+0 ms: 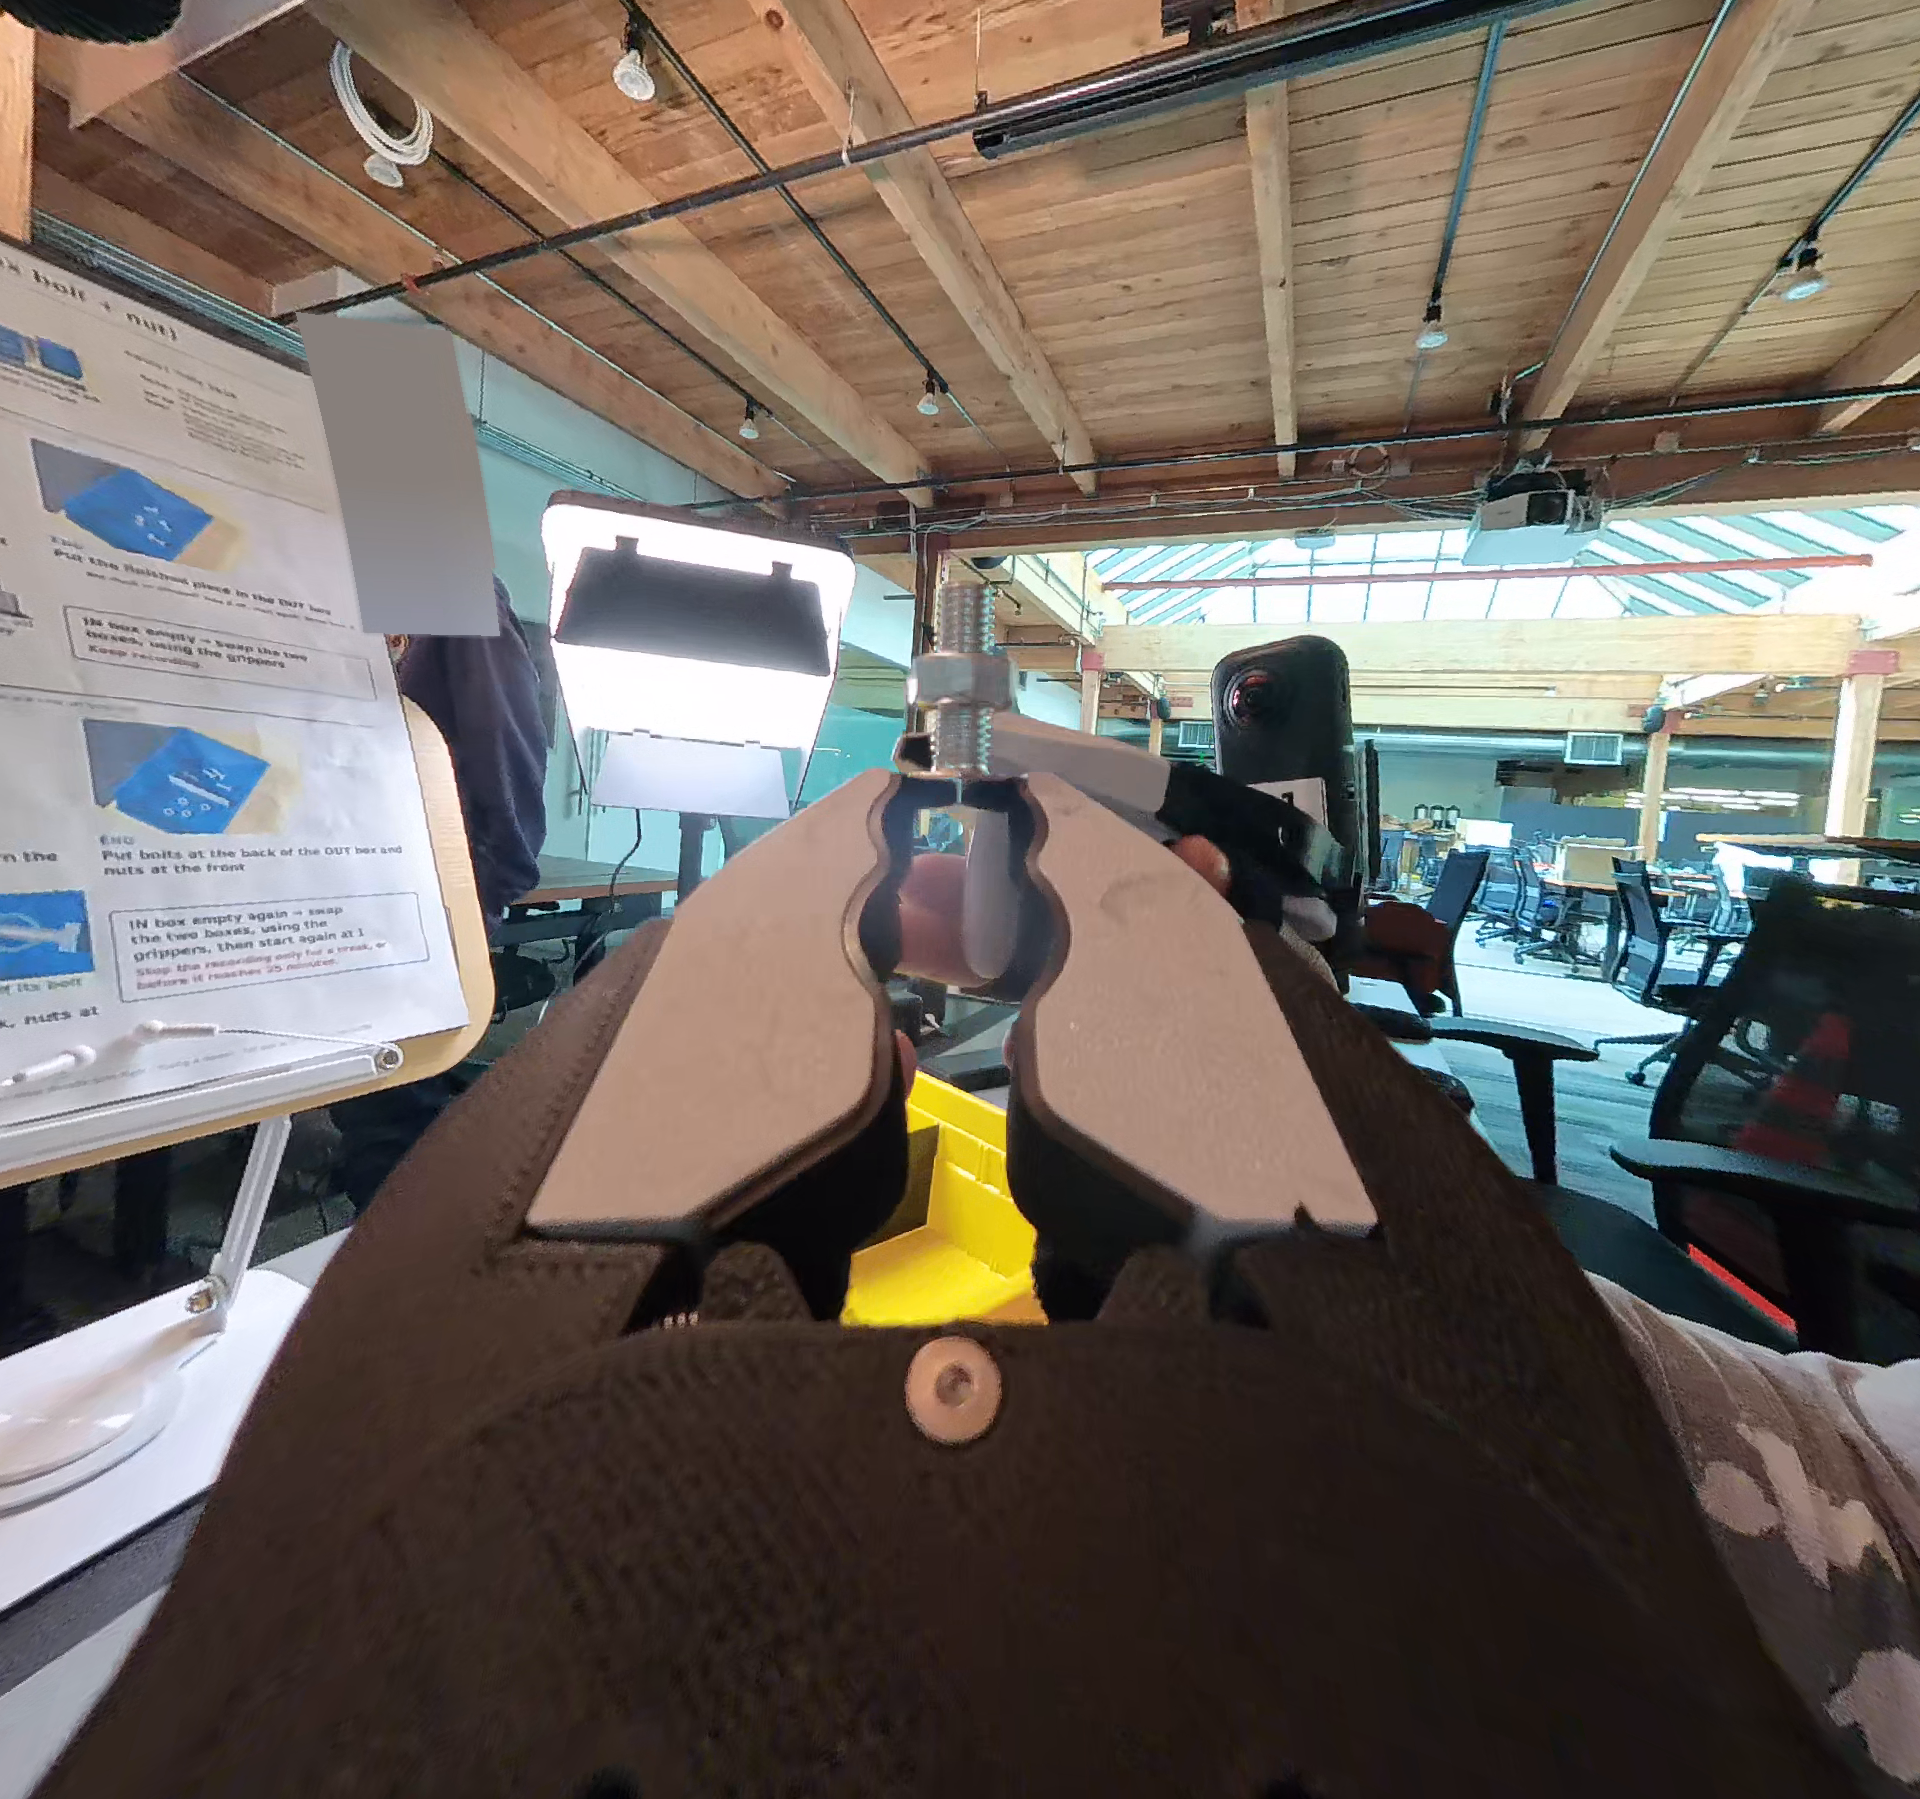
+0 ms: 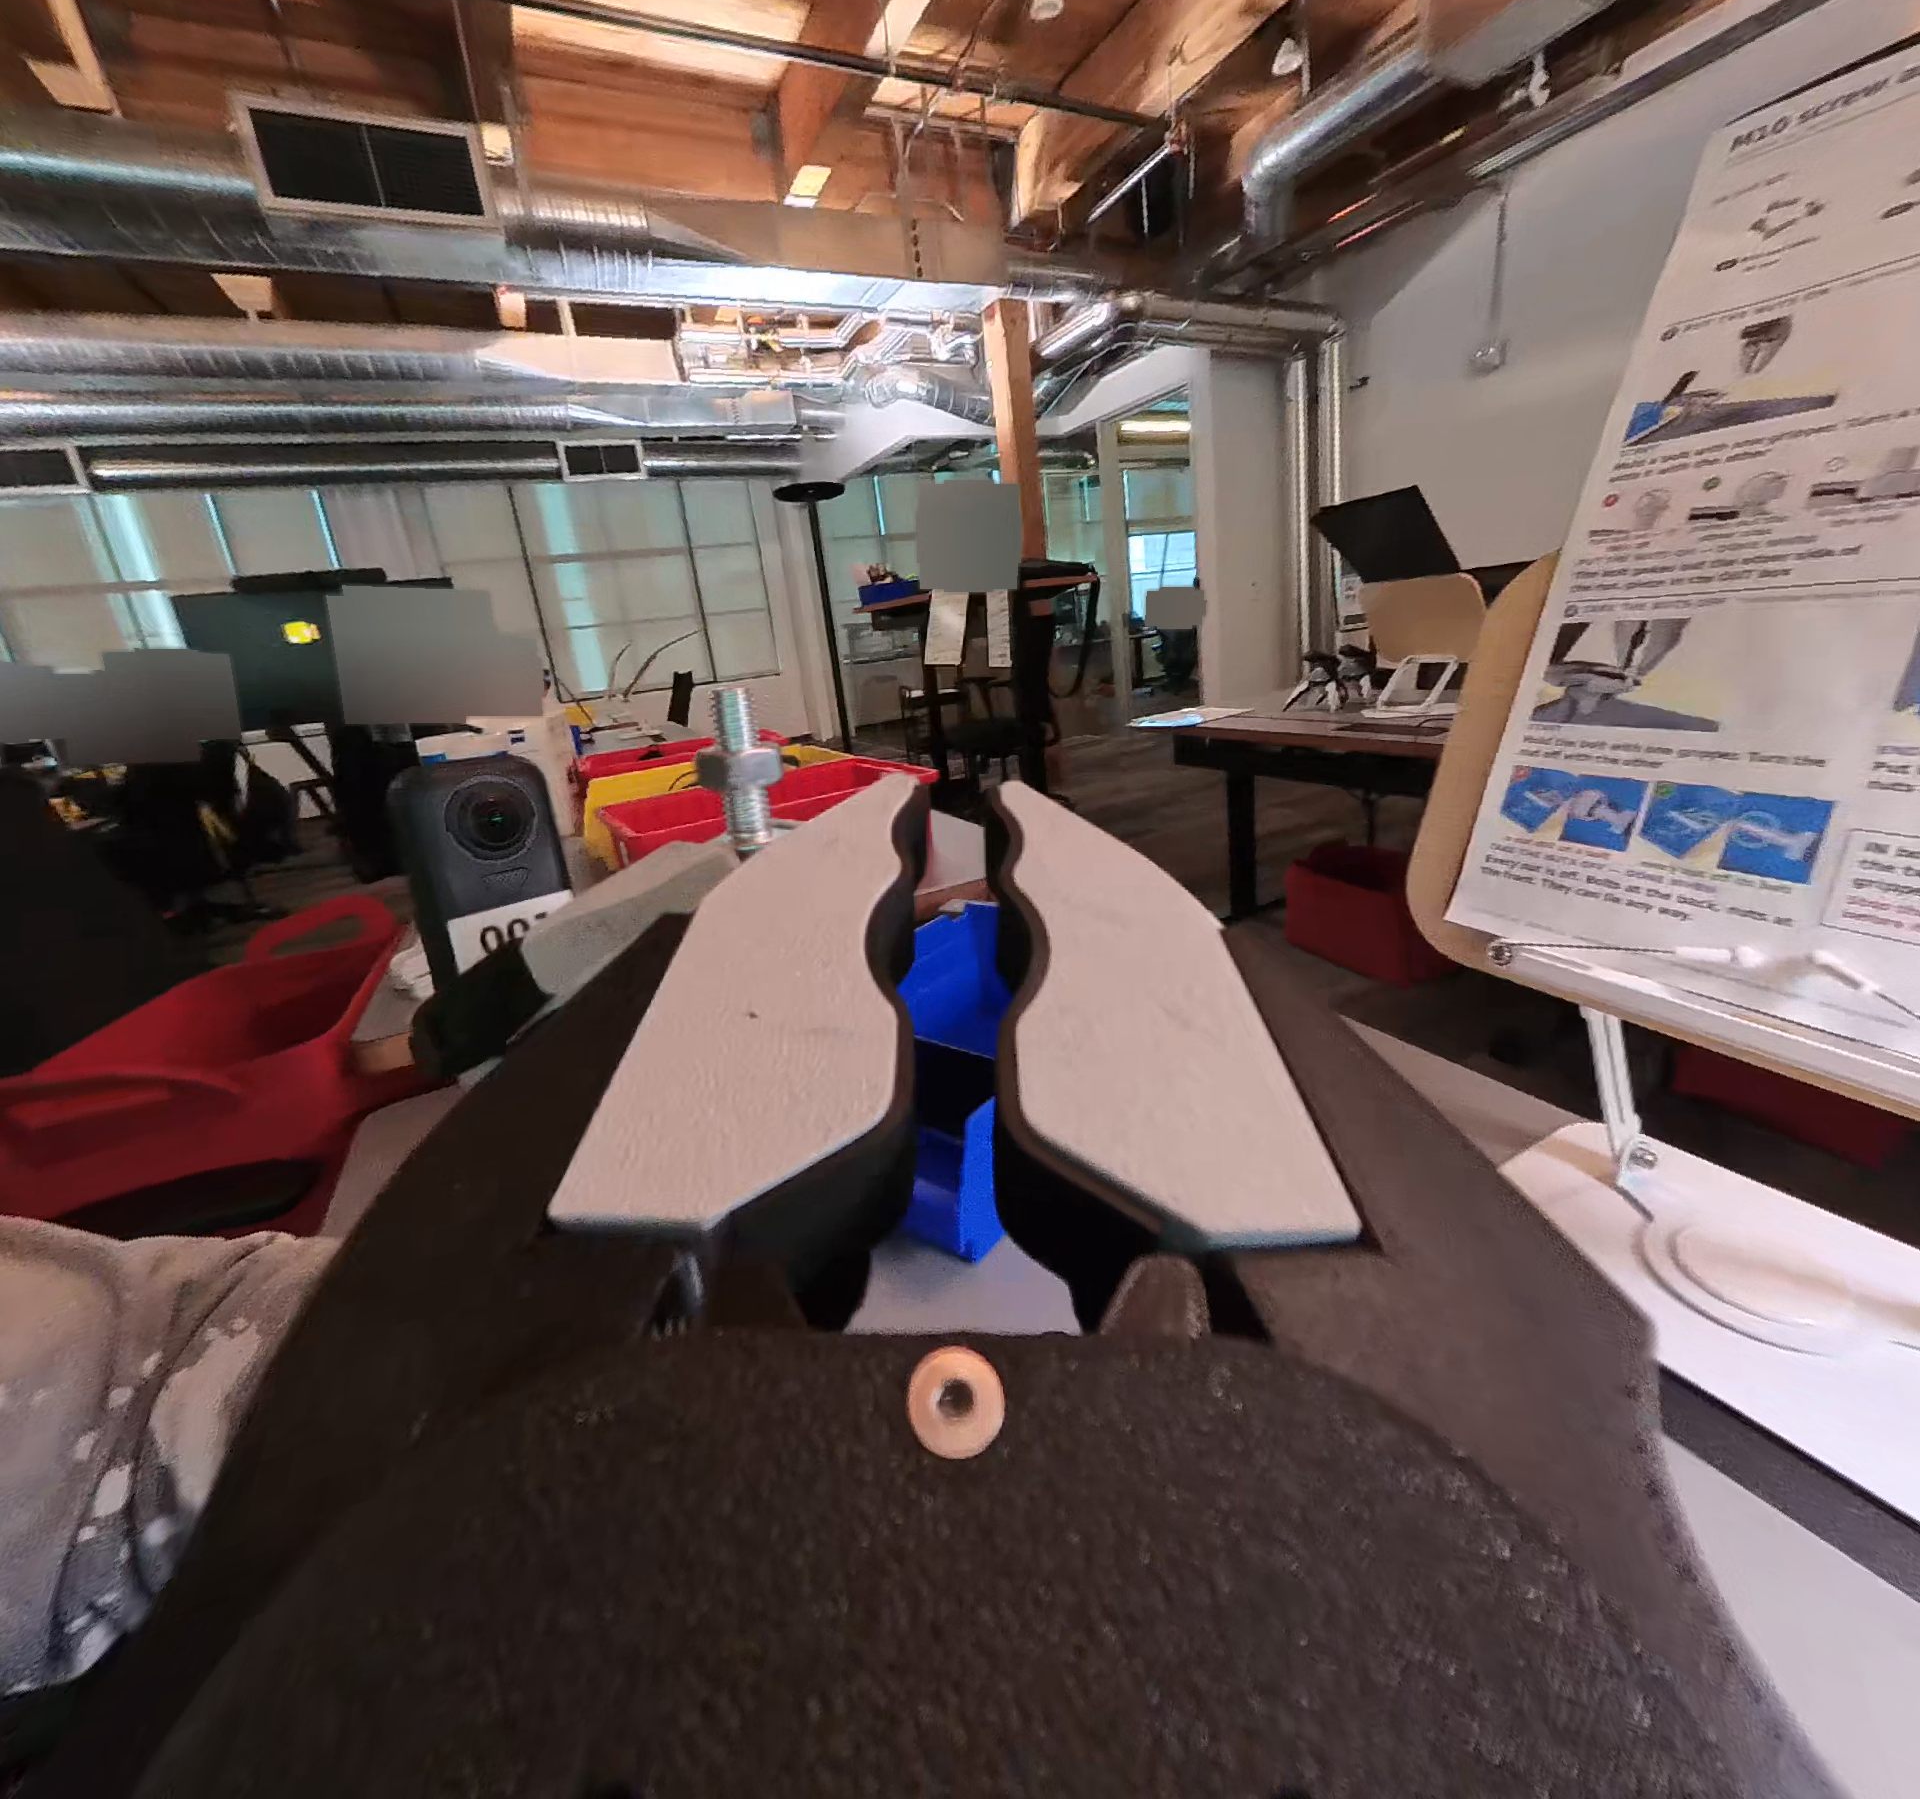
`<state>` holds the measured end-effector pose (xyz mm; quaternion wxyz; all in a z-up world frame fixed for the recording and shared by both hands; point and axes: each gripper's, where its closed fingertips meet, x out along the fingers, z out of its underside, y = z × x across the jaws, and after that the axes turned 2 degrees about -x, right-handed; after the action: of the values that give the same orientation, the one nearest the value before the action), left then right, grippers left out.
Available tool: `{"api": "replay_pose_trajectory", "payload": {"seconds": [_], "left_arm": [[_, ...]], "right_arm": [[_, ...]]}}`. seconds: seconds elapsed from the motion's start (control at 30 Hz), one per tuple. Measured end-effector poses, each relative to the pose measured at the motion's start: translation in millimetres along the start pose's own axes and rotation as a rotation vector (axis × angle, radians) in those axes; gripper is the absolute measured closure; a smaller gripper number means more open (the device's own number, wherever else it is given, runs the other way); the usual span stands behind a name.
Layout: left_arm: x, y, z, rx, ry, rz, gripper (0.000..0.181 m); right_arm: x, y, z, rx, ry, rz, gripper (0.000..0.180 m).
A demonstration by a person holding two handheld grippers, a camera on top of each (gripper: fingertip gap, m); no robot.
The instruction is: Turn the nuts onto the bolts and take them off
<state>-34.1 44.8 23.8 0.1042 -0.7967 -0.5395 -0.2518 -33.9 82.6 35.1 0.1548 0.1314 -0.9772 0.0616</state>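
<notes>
My left gripper (image 1: 961,795) is shut on the lower end of a silver bolt (image 1: 964,619), which stands upright above its tips. A hex nut (image 1: 960,682) sits on the thread about halfway up. The bolt's head is hidden between the tips. My right gripper (image 2: 956,806) is open by a narrow gap and empty. In the right wrist view the bolt (image 2: 734,710) and nut (image 2: 740,769) stand just left of its left finger (image 2: 790,1001). One of the right gripper's fingers (image 1: 1081,762) shows in the left wrist view, just right of the bolt and below the nut.
A yellow bin (image 1: 956,1230) lies below the left gripper, a blue bin (image 2: 951,1105) below the right one. An instruction sheet on a stand (image 1: 208,710) (image 2: 1714,606) stands close by. A lit lamp panel (image 1: 696,648) is ahead. Red bins (image 2: 665,819) and a red bag (image 2: 187,1074) are at left. The grippers' ends are close to 4 centimetres from one another.
</notes>
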Motion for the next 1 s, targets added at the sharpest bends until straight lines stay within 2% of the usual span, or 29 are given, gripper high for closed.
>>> {"api": "replay_pose_trajectory", "payload": {"seconds": [0.07, 0.2, 0.3, 0.37, 0.4, 0.5, 0.63, 0.73, 0.77, 0.8, 0.87, 1.0], "left_arm": [[0.2, -0.2, -0.1, -0.001, -0.001, -0.002, 0.162], [2.5, 0.7, 11.5, -0.013, -0.023, 0.002, 0.162], [2.8, 4.9, 11.6, -0.011, -0.018, 0.011, 0.162], [0.3, 3.7, 4.8, -0.030, 0.012, 0.024, 0.162], [-0.2, 3.4, 2.3, -0.019, 0.014, 0.020, 0.162], [-0.1, 3.8, -0.1, -0.015, 0.018, 0.017, 0.162], [2.1, 2.6, 11.9, -0.015, -0.012, 0.008, 0.162], [2.2, 5.4, 11.5, -0.017, -0.008, 0.015, 0.162], [0.9, 3.7, 8.2, -0.028, 0.005, 0.016, 0.162], [-0.6, 3.2, 3.5, -0.029, 0.021, 0.021, 0.162], [-1.8, 2.6, -2.3, -0.008, 0.029, 0.015, 0.162], [-0.4, 1.7, 4.0, -0.014, 0.013, 0.014, 0.162]], "right_arm": [[0.6, -8.0, -0.9, 0.006, -0.008, -0.044, 0.157], [9.6, -31.4, 8.0, 0.001, -0.037, -0.122, 0.144], [9.4, -29.9, 9.0, 0.005, -0.042, -0.127, 0.144], [4.4, -12.0, 2.9, 0.023, -0.019, -0.045, 0.170], [1.2, -5.0, 0.1, 0.009, -0.003, -0.017, 0.171], [0.0, -10.1, -1.1, 0.016, -0.012, -0.057, 0.156], [8.9, -32.8, 7.6, 0.008, -0.036, -0.127, 0.145], [9.0, -30.4, 8.6, 0.014, -0.034, -0.126, 0.147], [7.0, -24.0, 6.5, 0.034, -0.031, -0.100, 0.163], [4.4, -13.9, 3.3, 0.032, -0.014, -0.052, 0.168], [0.1, -7.1, 0.1, 0.016, -0.006, -0.035, 0.166], [3.5, -24.8, 0.1, 0.011, -0.003, -0.103, 0.154]]}}
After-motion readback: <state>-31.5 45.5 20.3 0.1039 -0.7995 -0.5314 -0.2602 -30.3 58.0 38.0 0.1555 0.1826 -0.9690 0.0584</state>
